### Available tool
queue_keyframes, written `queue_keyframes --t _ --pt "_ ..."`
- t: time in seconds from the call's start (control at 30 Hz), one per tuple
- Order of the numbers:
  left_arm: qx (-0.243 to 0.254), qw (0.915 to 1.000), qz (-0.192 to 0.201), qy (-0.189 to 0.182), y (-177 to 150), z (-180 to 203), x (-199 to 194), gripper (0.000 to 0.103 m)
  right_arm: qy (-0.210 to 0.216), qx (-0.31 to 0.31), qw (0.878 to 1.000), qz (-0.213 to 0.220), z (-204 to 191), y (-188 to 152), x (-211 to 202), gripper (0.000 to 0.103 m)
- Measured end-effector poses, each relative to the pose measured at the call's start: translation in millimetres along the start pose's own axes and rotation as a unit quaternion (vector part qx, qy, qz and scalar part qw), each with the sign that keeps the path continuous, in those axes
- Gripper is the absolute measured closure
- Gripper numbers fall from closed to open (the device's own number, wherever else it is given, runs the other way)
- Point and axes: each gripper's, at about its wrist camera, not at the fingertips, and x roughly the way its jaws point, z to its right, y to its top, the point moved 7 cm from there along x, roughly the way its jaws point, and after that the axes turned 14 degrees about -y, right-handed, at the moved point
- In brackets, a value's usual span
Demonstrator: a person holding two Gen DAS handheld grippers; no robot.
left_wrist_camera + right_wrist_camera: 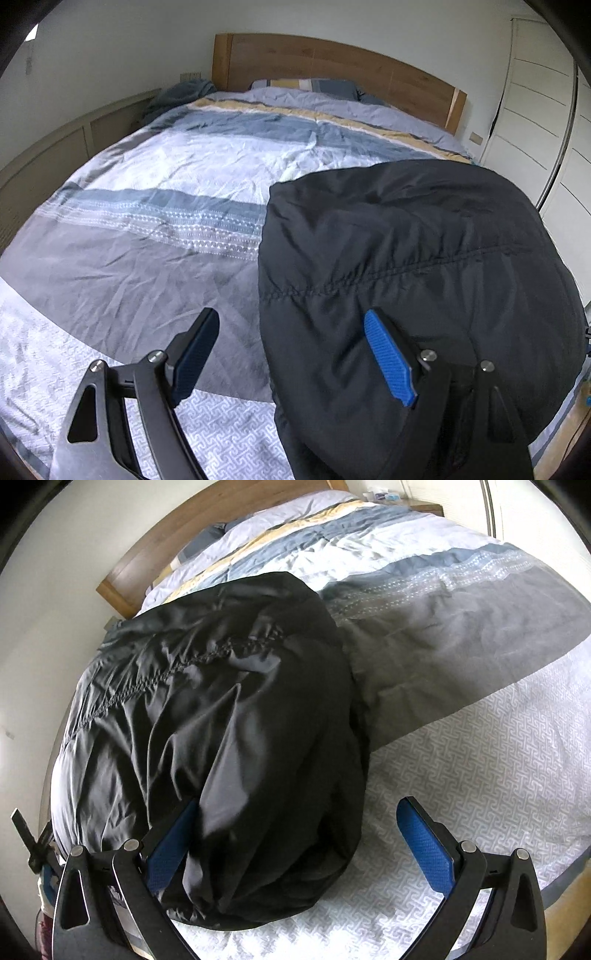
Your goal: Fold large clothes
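A black padded jacket [424, 266] lies in a folded bundle on the right side of the bed, a stitched seam running across its top. My left gripper [291, 354] is open and hovers at the bundle's left edge: one blue pad [388, 358] is over the black fabric, the other finger [199, 350] over the grey duvet band. In the right wrist view the jacket [221, 709] fills the left and middle. My right gripper [299, 849] is open with the bundle's near end between its jaws. Its left pad [173, 845] is partly hidden by a fold; the right pad [424, 849] stands apart from the fabric.
The duvet [166, 192] has blue, grey, white and yellow bands and is lightly wrinkled. A wooden headboard [332, 62] and pillows [306, 85] are at the far end. White wardrobe doors [535, 110] stand close on the right, a low panelled wall [55, 147] on the left. A nightstand [424, 506] stands beyond the bed.
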Motion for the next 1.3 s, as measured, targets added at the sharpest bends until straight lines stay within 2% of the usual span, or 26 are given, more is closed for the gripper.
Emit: queue_keyframes --t 0.3,0.5,0.7,0.83,1.0,1.1,1.23,1.3 --pt "-0.011 0.9998 -0.018 -0.005 -0.6 -4.6 14.5 0.023 -0.023 -0.025 0.999 0.011 3.3 1.4 0.1 0.001" --pt "-0.071 0.9949 -0.034 -0.062 -2.7 -17.4 18.8 0.023 -0.030 -0.032 0.999 0.017 2.9 4.1 -6.0 0.001" --pt "-0.122 0.9856 -0.051 -0.105 -3.9 -30.8 22.3 0.023 -0.005 0.002 1.000 0.023 14.0 10.8 -17.2 0.001" --pt "-0.151 0.9784 -0.057 -0.130 -7.8 -35.5 27.1 0.023 0.009 0.025 1.000 0.010 22.2 13.7 -15.7 0.001" --pt "-0.182 0.9674 -0.070 -0.162 -12.3 -39.8 36.2 0.023 0.062 0.076 0.995 -0.027 29.7 14.4 -5.7 0.001" --pt "-0.201 0.9584 -0.075 -0.189 -13.3 -41.9 41.6 0.023 0.092 0.104 0.989 -0.054 33.5 16.6 7.0 0.000" --pt "-0.233 0.9397 -0.083 -0.237 -16.0 -40.4 53.7 0.023 0.114 0.110 0.983 -0.090 29.5 18.3 31.1 0.001" --pt "-0.237 0.9348 -0.088 -0.250 -17.6 -38.6 60.0 0.023 0.131 0.114 0.979 -0.106 22.8 16.7 43.3 0.001"
